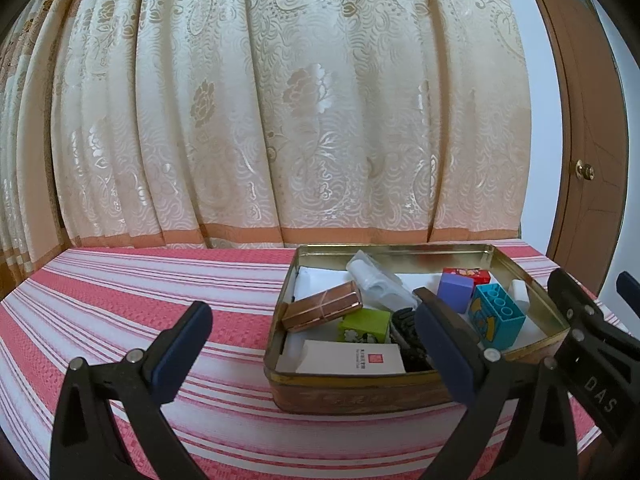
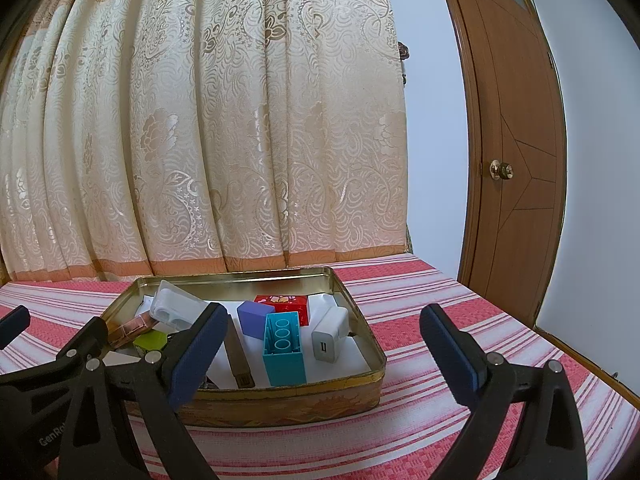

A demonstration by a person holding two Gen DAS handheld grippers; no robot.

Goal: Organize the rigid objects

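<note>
Glossy metal tin (image 2: 360, 320) on woven striped cloth (image 2: 420, 304); shiny brocade curtain (image 2: 240, 140), smooth wooden door (image 2: 516, 140).

The left gripper (image 1: 314, 330) gapes wide, holding nothing. Its right finger (image 1: 444, 344) overlaps the metal tin (image 1: 352, 390) of small objects

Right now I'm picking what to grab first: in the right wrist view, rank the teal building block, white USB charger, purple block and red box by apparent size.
1. Teal building block, nearest the camera, so partly flattered.
2. White USB charger.
3. Purple block and red box: similar, both partly hidden, unranked.
</note>
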